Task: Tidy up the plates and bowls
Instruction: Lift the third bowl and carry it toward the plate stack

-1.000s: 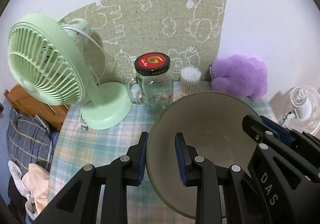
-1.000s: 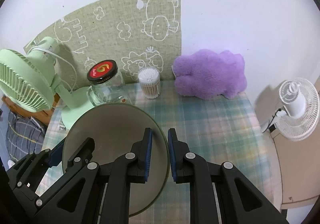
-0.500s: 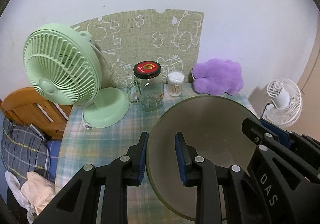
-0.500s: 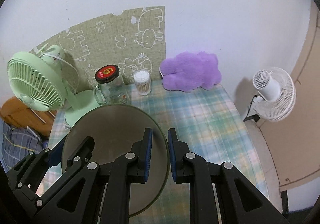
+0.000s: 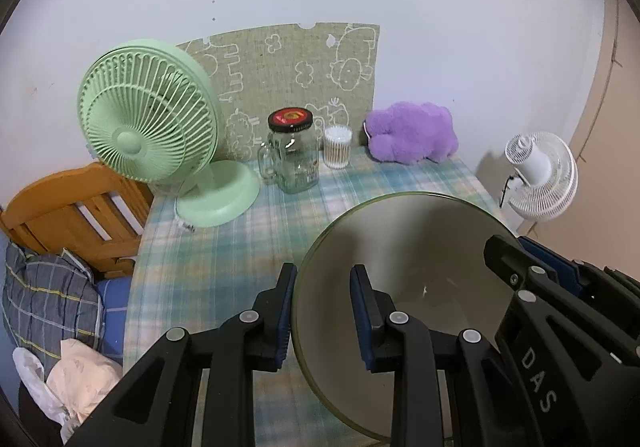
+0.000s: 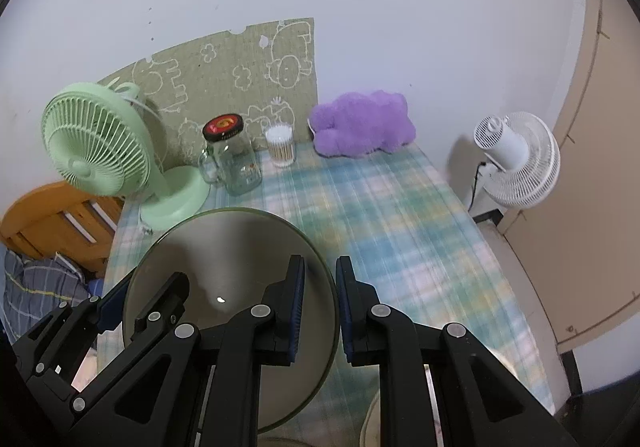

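The table [image 5: 224, 247] wears a pale blue-green plaid cloth and stands against a white wall [image 5: 440, 7], where a green mat with line-drawn animals [image 5: 288, 75] leans. Taking the glass jar with the red-and-black lid [image 5: 294, 155] as landmark: the mint desk fan [image 5: 152, 119] stands to its left, a tub of cotton swabs [image 5: 338, 147] just to its right, and a purple plush [image 5: 412, 131] further right against the wall. A white fan [image 6: 516, 159] sits off the table, far right of the jar; a wooden chair back [image 5: 76, 215] and folded plaid fabric [image 5: 44, 295] lie far left and nearer than the jar.

The bowl [image 5: 408, 259], grey inside with a green rim, is held above the table, nearer than the jar. The left hand-held gripper [image 5: 322, 311] clamps its left rim between both fingers; the right hand-held gripper [image 6: 318, 307] clamps the opposite rim.

Compared with 1 s ago, the jar, fan and plush look smaller and more table and wall show, so both grippers and the bowl have risen and drawn back while the grip stays unchanged
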Demonstrator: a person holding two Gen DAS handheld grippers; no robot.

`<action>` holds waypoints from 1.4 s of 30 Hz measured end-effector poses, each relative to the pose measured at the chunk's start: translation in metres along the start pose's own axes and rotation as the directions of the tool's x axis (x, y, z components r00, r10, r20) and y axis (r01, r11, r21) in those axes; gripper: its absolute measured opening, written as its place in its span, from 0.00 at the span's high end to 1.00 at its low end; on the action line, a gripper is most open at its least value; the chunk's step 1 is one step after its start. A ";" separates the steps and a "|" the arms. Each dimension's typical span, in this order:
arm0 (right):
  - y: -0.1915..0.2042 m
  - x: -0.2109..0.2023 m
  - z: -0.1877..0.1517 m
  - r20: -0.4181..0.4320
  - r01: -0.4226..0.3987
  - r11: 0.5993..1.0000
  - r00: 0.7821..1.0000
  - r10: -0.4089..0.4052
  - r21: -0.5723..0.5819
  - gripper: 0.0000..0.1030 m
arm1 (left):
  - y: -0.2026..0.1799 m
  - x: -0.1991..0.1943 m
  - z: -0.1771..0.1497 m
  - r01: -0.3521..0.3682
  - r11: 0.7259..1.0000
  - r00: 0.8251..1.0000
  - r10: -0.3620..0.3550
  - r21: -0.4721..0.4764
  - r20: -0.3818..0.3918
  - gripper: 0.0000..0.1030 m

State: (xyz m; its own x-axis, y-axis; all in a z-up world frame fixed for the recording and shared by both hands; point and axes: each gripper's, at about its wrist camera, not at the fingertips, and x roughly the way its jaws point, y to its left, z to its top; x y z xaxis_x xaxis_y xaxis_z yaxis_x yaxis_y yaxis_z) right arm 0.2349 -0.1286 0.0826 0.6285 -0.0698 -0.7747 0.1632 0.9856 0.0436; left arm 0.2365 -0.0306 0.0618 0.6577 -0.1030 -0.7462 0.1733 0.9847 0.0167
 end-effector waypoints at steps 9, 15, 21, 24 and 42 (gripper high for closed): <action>-0.003 -0.027 -0.052 -0.022 0.012 1.000 1.000 -0.012 0.000 0.81 | -0.002 -0.018 -0.045 0.020 1.000 0.999 -0.019 0.009 -0.043 0.76; -0.006 -0.035 -0.081 -0.048 0.019 1.000 0.999 -0.020 -0.018 0.81 | -0.005 -0.026 -0.075 0.029 1.000 0.997 -0.028 0.007 -0.077 0.76; -0.011 -0.036 -0.107 -0.087 0.028 1.000 0.996 -0.029 -0.014 0.81 | -0.010 -0.027 -0.096 0.037 0.999 0.994 -0.035 0.015 -0.108 0.76; -0.013 -0.035 -0.117 -0.107 0.036 0.999 0.994 -0.038 -0.019 0.81 | -0.012 -0.024 -0.106 0.045 0.999 0.990 -0.042 0.020 -0.132 0.76; -0.017 -0.021 -0.153 -0.206 0.041 0.999 0.978 -0.043 -0.016 0.81 | -0.013 -0.011 -0.141 0.050 0.999 0.971 -0.046 0.010 -0.233 0.76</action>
State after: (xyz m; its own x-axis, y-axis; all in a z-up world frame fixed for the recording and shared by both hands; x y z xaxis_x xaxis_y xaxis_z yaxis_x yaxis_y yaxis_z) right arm 0.1030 -0.1203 0.0014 0.4506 -0.0791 -0.8892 0.1762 0.9844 0.0018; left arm 0.1231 -0.0226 -0.0240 0.4601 -0.1130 -0.8806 0.2132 0.9769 -0.0140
